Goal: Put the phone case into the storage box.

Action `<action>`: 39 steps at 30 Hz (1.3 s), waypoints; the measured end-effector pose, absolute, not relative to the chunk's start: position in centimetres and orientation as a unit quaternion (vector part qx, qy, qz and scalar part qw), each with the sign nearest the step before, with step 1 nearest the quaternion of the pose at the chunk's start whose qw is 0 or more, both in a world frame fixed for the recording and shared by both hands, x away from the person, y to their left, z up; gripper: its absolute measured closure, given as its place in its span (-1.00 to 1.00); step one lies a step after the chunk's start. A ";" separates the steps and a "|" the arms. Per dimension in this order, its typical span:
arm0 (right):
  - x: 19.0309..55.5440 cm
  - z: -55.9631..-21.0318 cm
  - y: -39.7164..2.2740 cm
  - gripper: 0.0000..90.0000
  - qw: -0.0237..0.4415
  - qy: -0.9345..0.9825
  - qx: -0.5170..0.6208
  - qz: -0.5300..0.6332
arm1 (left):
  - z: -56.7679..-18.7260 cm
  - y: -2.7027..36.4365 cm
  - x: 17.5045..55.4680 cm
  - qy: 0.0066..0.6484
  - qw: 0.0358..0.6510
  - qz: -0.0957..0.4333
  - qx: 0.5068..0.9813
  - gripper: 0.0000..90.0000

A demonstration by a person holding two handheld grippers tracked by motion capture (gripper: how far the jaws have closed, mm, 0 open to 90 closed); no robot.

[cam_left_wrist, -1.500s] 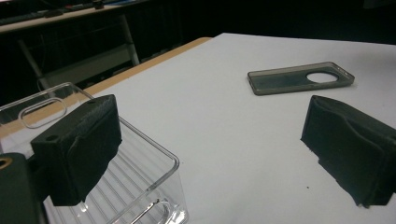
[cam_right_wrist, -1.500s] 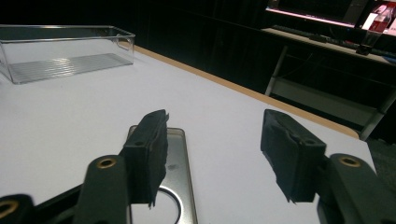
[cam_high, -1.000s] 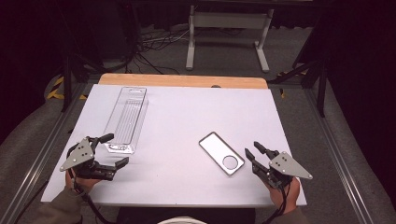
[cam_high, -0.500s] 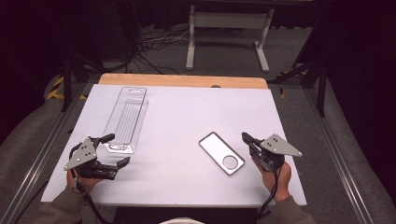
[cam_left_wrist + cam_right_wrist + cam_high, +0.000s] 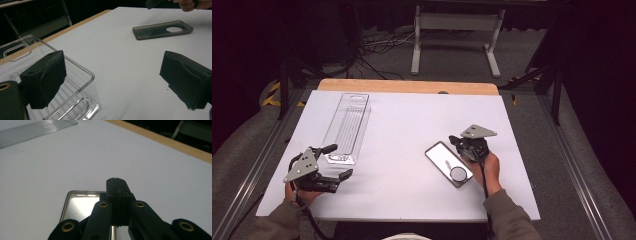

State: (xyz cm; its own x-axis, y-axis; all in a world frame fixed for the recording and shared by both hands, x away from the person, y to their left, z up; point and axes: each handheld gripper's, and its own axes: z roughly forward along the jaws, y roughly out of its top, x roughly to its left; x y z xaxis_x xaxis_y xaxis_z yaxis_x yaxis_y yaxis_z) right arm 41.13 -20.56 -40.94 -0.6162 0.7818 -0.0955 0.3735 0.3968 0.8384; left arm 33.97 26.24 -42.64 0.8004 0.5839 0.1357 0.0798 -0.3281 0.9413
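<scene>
1. Slippage is judged the main risk: the phone case [image 5: 449,163] lies flat on the white surface [image 5: 412,130], thin and smooth, so a push from the clenched right gripper [image 5: 455,140] could be expected to send it sliding away rather than lifting it.
2. Closed jaws are seen in the right gripper view [image 5: 116,182], pressed together with nothing between them; their closing has only just happened. If a grasp is wanted, an opening would be needed first, and a descent with the jaws shut would only knock the case's edge.
3. Scratching or skewing of the case could be caused if the tips are dragged across its inner face, which is turned up, its round camera opening at the near end.
4. Collision with the clear plastic tray [image 5: 347,127] is judged a lesser risk: the left gripper [image 5: 337,162] is held released, jaws wide apart, and in the left gripper view one pad [image 5: 45,75] is seen over the tray's near corner [image 5: 85,82].
5. Position of the case: right of centre, near the front edge, lying slantwise. The right gripper's tips are held just above its far end, and the right hand [image 5: 487,167] is just beside its right long edge. The case is well apart from the left gripper and the tray at the left.
</scene>
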 end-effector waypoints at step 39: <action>42.1 -43.9 -13.7 1.00 0.147 0.894 0.302 0.297 | -42.8 26.2 34.0 0.209 0.535 0.224 0.787 -0.85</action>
State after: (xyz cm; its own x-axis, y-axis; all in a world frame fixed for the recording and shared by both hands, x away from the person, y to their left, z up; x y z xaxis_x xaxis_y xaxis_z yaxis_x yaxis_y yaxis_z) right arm 42.08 -13.74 -43.87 -0.7750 0.6264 -0.0831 0.4526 0.6421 0.6188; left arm 33.98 26.17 -42.85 0.8118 0.5694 0.1295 0.0894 -0.3403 0.9360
